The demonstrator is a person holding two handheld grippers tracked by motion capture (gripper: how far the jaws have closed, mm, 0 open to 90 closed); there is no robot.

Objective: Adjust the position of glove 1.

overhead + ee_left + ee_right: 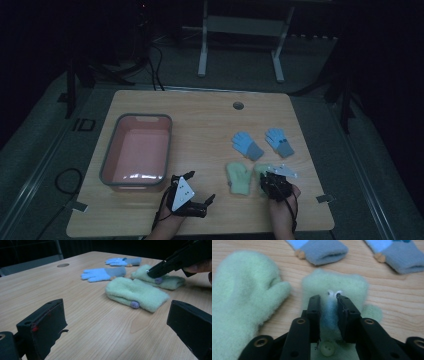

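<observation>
While pinching a fold of fleece, right gripper clamped on the right-hand green mitten, jaws nearly together, near the table's front edge. Just beside it, apart, a second green mitten. Beyond both, two blue gloves lying flat. Left gripper spread wide, holding nothing, low over bare wood beside the pink bin.

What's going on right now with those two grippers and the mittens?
Left gripper open, idle by the bin. Right gripper pinching a fold of the right green mitten. Other mitten and blue gloves lie clear.
</observation>
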